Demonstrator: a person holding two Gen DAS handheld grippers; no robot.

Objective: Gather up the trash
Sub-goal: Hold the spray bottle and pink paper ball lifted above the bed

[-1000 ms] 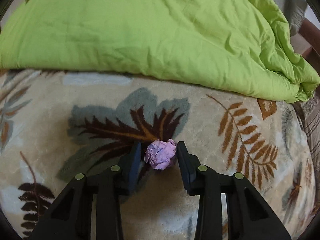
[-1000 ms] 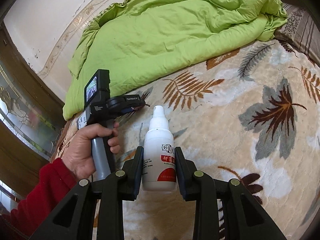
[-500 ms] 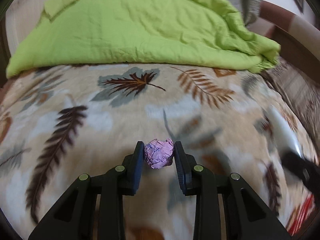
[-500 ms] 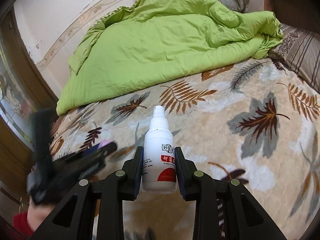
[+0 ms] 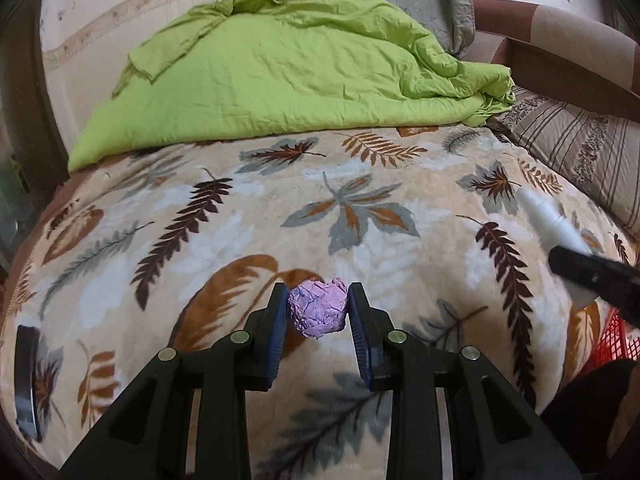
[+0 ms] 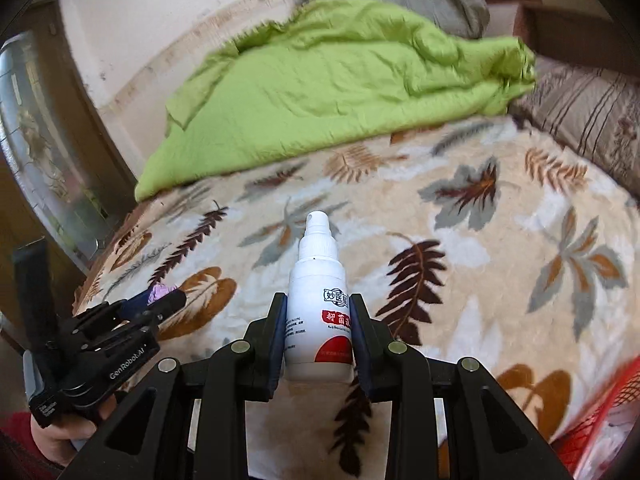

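Left gripper [image 5: 318, 312]: fingers clamped on a crumpled purple paper ball [image 5: 319, 307], held above the leaf-patterned blanket [image 5: 280, 208] of the bed; right gripper [image 6: 319, 332]: fingers clamped on the lower body of a white spray bottle [image 6: 319, 312], nozzle pointing away from the camera, red label facing up; a green quilt [image 5: 280, 72] lies bunched at the far side of the bed; a red mesh basket [image 6: 612, 404] shows at the lower right edge of the right wrist view, beside the bed.

Crumpled purple paper ball [image 5: 318, 307], white bottle [image 6: 319, 312]
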